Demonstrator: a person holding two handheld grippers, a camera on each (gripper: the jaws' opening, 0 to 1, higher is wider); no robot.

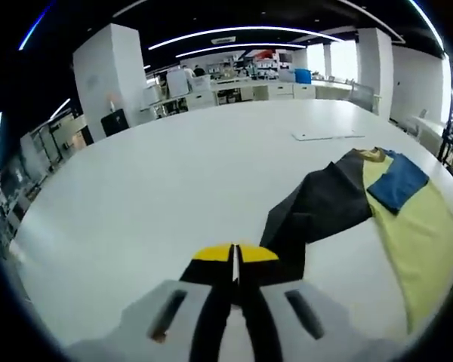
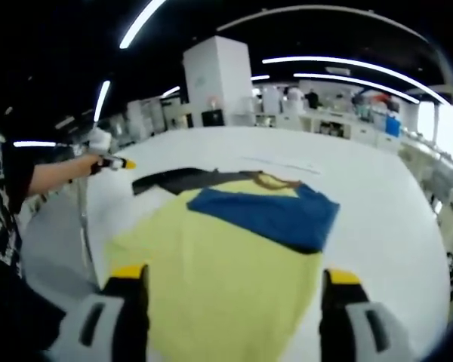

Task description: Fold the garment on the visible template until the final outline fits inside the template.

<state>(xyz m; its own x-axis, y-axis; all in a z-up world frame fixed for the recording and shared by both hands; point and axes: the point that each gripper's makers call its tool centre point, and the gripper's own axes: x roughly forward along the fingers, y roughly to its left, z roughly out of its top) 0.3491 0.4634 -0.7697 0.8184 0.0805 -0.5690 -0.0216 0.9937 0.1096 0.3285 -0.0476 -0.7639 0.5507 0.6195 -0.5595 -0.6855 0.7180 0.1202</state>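
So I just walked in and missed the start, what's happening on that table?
A person is folding a garment on a white table with two hand-held tools. The left tool is shut on the garment's dark sleeve, drawn out sideways. The right tool is open above the yellow body. A blue sleeve is already folded across it.

The garment [image 1: 408, 219] runs off past the desk [image 1: 174, 188] into the right rim; in the right gripper view its near hem hides below the fingers [image 2: 130, 302].
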